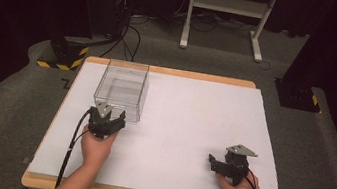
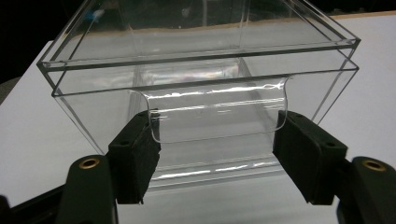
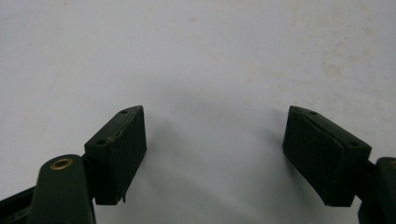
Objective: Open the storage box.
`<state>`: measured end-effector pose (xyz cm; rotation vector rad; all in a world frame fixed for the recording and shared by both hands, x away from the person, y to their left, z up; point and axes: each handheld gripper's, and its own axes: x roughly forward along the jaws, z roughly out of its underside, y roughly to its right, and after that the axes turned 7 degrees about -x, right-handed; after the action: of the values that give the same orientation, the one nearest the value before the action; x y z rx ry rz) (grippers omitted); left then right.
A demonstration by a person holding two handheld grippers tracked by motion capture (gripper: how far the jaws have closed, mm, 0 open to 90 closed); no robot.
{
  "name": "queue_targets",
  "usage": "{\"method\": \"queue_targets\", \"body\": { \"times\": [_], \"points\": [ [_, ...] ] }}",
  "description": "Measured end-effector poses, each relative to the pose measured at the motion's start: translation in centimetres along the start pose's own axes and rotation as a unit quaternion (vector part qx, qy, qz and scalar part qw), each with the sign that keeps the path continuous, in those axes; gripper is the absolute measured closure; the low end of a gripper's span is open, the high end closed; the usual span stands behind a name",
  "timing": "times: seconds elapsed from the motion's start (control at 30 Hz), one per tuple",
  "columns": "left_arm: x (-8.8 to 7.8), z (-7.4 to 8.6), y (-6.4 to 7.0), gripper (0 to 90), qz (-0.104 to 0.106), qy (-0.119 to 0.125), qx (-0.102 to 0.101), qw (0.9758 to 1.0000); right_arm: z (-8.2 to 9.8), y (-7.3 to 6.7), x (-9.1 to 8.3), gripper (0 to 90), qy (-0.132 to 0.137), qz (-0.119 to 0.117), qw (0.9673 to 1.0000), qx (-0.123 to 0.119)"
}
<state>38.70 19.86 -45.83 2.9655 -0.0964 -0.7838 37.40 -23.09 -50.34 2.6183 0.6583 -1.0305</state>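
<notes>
Nearest to us in the high view are our two forearms coming over the near edge of the table [image 1: 187, 127], whose white top is the largest thing before us. On its far left stands the clear plastic box [image 1: 121, 87], upright, its long axis running away from us toward the far edge.

Our left gripper [image 1: 108, 118] sits right at the box's near end wall. In the left gripper view its jaws straddle the curved handle tab [image 2: 215, 114] that hangs from the box's near rim, one pad [image 2: 135, 151] at each end of it. The pads look to be touching or all but touching the tab (we cannot tell whether they press on it).

Our right gripper [image 1: 219, 164] rests well apart on the near right of the table, its jaws standing wide with only bare white surface between them.

So the box lies straight ahead of the left jaws, and the left hand is plainly the nearer. We judge the coming move calls for closing across the tab's width.
</notes>
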Motion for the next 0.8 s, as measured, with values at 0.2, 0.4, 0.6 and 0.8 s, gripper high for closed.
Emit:
{"method": "queue_targets", "body": {
  "times": [0.2,0.4,0.6,0.8],
  "points": [
    [-0.5,0.3,-0.1,32.7,0.002,0.001,0.002,1.0,0.0,0.0,0.0,21.5,0.0,0.0,1.0,0.0],
    [-1.0,0.6,0.0,32.7,0.003,0.003,0.002,1.0,0.0,0.0,0.0,21.5,0.0,0.0,1.0,0.0],
    [-1.4,1.0,0.0,32.7,0.004,0.006,0.001,1.0,0.0,0.0,0.0,21.5,0.0,0.0,1.0,0.0],
    [-1.9,1.3,0.0,32.7,0.005,0.008,0.001,1.0,0.0,0.0,0.0,21.5,0.0,0.0,1.0,0.0]
  ]
}}
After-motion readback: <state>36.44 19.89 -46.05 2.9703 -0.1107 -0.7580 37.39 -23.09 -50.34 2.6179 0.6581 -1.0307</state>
